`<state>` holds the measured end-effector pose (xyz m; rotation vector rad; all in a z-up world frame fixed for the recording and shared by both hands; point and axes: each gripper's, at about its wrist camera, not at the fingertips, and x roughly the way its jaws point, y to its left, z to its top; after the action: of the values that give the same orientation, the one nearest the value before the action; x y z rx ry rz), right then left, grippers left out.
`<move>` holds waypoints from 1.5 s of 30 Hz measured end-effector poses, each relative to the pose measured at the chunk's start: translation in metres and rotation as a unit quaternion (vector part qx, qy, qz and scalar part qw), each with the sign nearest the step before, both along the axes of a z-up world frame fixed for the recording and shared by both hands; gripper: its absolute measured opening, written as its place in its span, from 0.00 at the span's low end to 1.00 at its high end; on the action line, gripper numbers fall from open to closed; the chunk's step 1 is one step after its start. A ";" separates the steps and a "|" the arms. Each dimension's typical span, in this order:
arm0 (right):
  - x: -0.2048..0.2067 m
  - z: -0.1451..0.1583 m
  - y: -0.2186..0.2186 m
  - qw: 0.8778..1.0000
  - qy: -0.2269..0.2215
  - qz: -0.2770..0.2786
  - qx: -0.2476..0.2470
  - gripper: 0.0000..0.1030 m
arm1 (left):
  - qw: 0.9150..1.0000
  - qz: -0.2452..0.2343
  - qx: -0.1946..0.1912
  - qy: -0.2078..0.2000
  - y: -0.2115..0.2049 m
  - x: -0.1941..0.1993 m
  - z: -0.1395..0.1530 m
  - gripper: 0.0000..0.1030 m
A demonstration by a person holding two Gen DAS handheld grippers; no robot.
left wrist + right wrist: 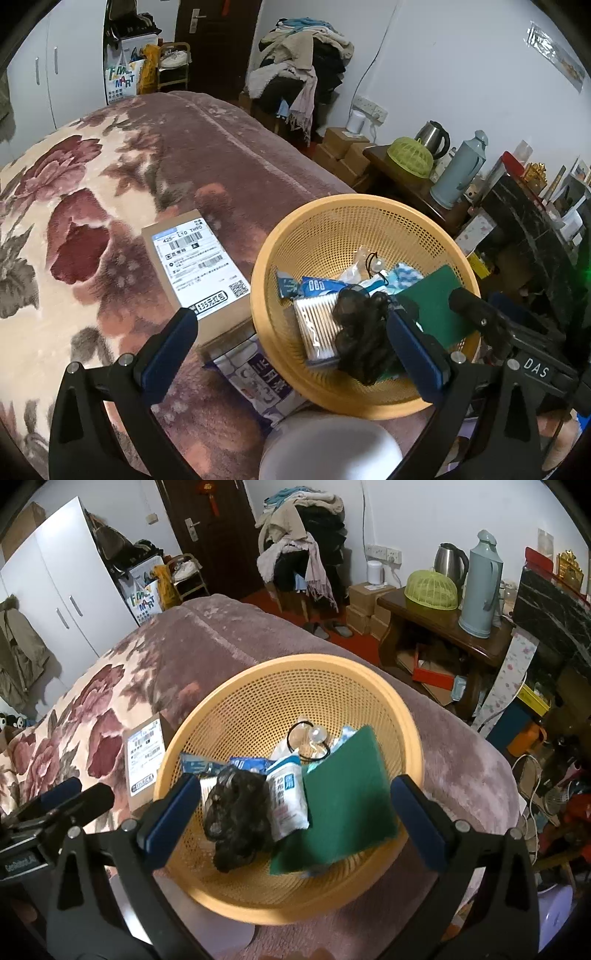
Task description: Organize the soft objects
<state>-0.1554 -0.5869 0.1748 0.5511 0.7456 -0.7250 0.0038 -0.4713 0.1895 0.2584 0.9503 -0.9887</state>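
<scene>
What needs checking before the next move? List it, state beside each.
1. Left gripper fingers open, nothing held: ok.
2. Right gripper fingers open, nothing held: ok.
3. Green scouring pad inside the orange basket: ok.
4. Black hairpiece in the basket: ok.
5. Basket sits level on the blanket: not ok, it looks tilted.
6. Cardboard box contents: cannot tell.

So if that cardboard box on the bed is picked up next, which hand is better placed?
Probably the left. The left gripper is open, and the box lies just ahead of its left finger. The right gripper, also open, hangs over the basket, with the box off to its side.
</scene>
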 end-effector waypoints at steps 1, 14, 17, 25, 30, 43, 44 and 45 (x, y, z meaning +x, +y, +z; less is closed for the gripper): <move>0.000 0.000 0.001 1.000 0.002 0.000 0.000 1.00 | 1.000 0.001 0.000 0.000 0.002 -0.001 0.001 0.99; -0.004 0.006 0.025 1.000 0.006 0.008 -0.004 1.00 | 1.000 0.012 0.010 -0.008 0.024 -0.013 0.001 0.99; -0.004 0.007 0.029 1.000 0.001 0.009 -0.002 1.00 | 1.000 0.008 0.013 -0.014 0.027 -0.016 0.001 0.99; -0.004 0.010 0.041 1.000 0.009 0.011 -0.015 1.00 | 0.999 0.025 0.028 -0.027 0.038 -0.020 0.003 0.99; -0.004 0.014 0.047 1.000 0.011 0.007 -0.027 1.00 | 0.998 0.044 0.031 -0.032 0.049 -0.021 0.004 0.99; 0.002 0.025 0.082 0.998 0.014 0.012 -0.067 1.00 | 0.996 0.070 0.018 -0.058 0.088 -0.024 0.014 0.99; 0.002 0.026 0.085 0.997 0.012 0.008 -0.072 1.00 | 0.996 0.069 0.016 -0.058 0.090 -0.024 0.015 0.99; 0.002 0.027 0.088 0.997 0.010 0.005 -0.077 1.00 | 0.996 0.069 0.015 -0.058 0.092 -0.024 0.014 0.99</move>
<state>-0.1536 -0.4988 0.2013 0.4004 0.7048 -0.7721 -0.0205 -0.3790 0.2037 0.2679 0.8649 -0.8244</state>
